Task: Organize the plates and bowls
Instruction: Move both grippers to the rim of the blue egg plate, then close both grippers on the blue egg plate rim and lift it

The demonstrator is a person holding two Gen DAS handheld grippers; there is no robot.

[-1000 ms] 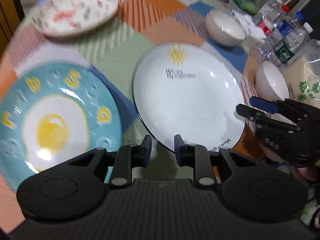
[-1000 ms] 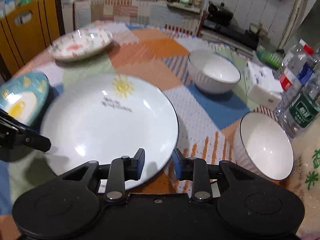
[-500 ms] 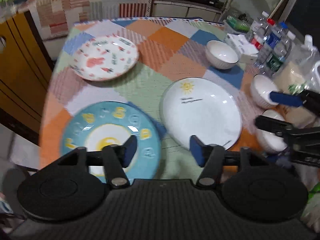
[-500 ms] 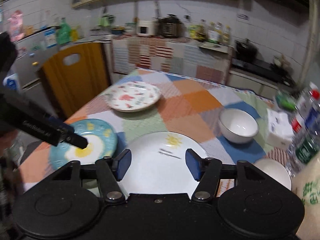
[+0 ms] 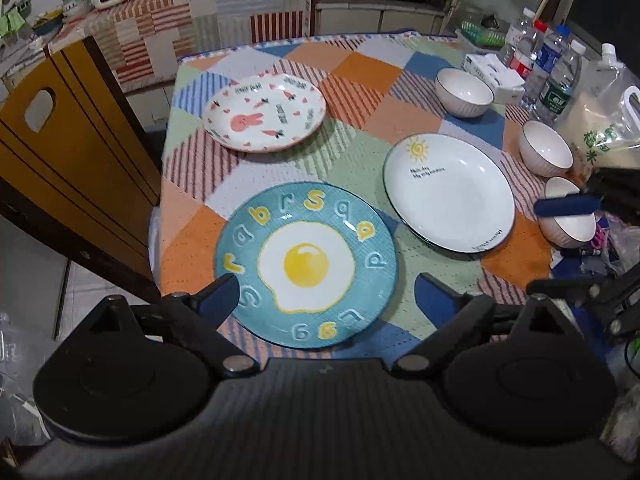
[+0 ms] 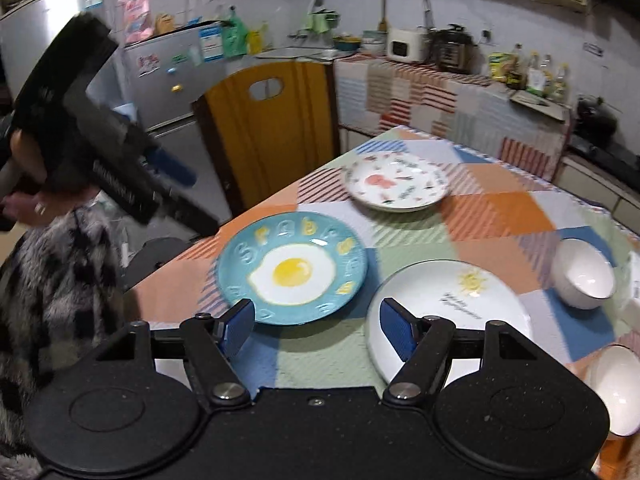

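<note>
Left gripper (image 5: 326, 294) and right gripper (image 6: 316, 326): jaws opening, nothing between. Egg plate (image 5: 306, 264) at lower centre, untouched. Advised: approach rim low, clamp squarely before lifting.

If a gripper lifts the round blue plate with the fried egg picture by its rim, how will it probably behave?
The round blue plate with the fried egg picture looks like glazed ceramic: probably stiff, and breakable if dropped. Its glossy highlights suggest a slippery rim. It lies flat on the patchwork tablecloth, so it is unlikely to roll.
</note>
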